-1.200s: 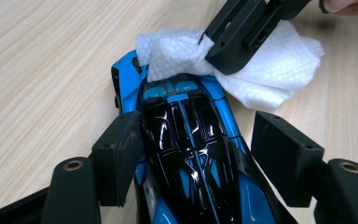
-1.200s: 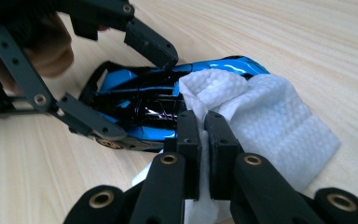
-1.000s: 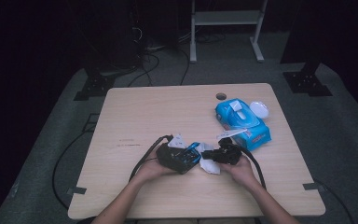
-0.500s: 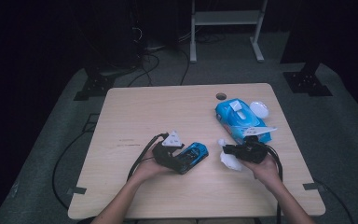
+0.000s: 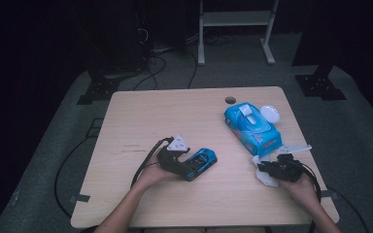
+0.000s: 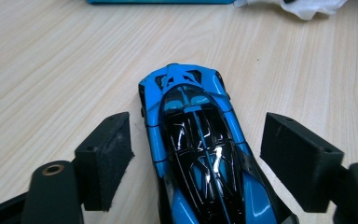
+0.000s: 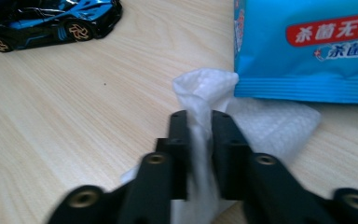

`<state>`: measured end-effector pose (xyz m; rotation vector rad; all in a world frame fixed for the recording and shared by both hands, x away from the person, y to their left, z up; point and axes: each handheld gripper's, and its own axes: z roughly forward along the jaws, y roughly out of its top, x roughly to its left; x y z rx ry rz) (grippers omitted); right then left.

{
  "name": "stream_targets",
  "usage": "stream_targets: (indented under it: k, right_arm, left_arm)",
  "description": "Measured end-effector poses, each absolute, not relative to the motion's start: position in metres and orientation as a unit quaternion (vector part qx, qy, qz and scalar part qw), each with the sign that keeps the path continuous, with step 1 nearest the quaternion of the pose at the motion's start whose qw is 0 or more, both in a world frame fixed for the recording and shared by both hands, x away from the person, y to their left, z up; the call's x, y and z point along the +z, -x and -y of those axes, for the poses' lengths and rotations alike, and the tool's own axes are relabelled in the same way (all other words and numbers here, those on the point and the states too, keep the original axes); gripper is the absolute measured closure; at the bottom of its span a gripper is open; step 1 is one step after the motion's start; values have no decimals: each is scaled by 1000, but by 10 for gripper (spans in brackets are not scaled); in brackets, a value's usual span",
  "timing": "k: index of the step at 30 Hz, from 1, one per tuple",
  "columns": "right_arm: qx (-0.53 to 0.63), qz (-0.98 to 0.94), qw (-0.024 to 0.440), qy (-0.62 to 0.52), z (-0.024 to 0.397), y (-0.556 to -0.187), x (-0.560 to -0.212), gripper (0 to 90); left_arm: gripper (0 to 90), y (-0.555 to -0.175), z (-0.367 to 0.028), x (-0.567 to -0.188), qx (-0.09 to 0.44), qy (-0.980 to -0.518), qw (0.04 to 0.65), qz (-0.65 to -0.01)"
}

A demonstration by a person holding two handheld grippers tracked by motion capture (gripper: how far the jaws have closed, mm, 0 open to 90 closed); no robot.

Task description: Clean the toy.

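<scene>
Both gripper views clarify: left gripper [image 6: 200, 154] gapes around car [image 6: 200, 149]; right gripper [image 7: 199, 128] seemingly pinches wipe [image 7: 205, 88].

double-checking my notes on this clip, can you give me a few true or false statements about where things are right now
1. The toy car lies between the left gripper's jaws, pads clear of its sides. True.
2. The right gripper has a white wipe between its jaws. True.
3. The blue wipes pack sits on the table's left half. False: it is on the right half.
4. The car is red. False: it is blue and black.
</scene>
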<state>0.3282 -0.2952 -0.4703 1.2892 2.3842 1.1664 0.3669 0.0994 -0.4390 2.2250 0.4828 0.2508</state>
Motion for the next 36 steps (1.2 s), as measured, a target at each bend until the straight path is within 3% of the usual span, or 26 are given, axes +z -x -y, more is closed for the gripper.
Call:
stream_targets:
  k: [4,7,36]
  right_arm:
    - [422,-800,104,-413,297,-323,-463,544]
    - [453,-785,101,-411,302,-321,-455,500]
    - [480,-749,96,-447,329,-324,-454,414]
  left_arm:
    - [211,-369,-104,-440,101,-884,412,-196]
    - [202,-368,-108,-439,104,-885,408,-197]
    - [124,-360,-166,-446,105,-867,419,-247]
